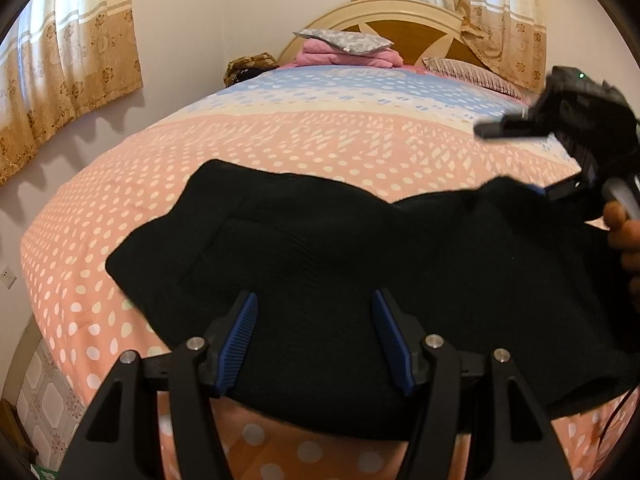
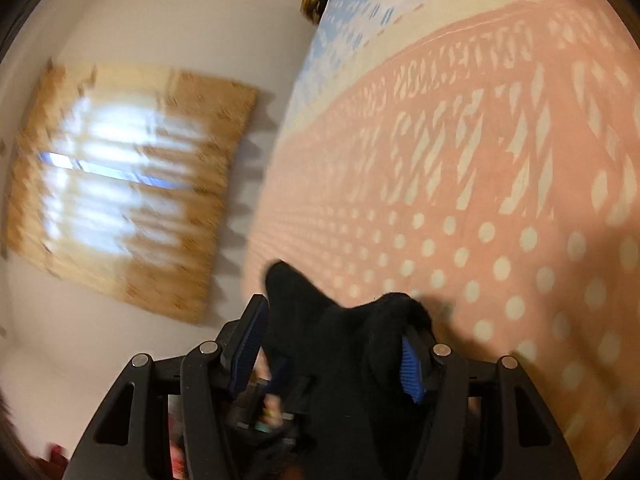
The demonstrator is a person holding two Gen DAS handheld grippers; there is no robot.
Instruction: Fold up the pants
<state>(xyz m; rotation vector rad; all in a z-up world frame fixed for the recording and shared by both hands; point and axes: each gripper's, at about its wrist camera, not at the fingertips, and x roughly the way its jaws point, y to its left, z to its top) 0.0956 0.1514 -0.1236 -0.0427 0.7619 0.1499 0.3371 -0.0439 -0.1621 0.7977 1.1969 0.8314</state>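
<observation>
Black pants (image 1: 340, 248) lie bunched across the pink dotted bedspread (image 1: 240, 148). My left gripper (image 1: 314, 312) is open, its blue pads wide apart just over the near edge of the cloth. In the left wrist view the right gripper (image 1: 560, 184) is at the far right, held by a hand, at the pants' raised right end. In the right wrist view my right gripper (image 2: 336, 332) has its blue pads spread wide, with a bunch of the black pants (image 2: 340, 340) lying between them and draped over the right pad (image 2: 412, 368). That view is motion blurred.
The bed's headboard (image 1: 404, 24) is at the back with a pink blanket (image 1: 344, 54) and pillows (image 1: 472, 72). Curtains (image 1: 68, 68) hang on the left wall. The bed's left edge drops to a tiled floor (image 1: 44, 400). The bedspread (image 2: 480, 200) stretches beyond the pants.
</observation>
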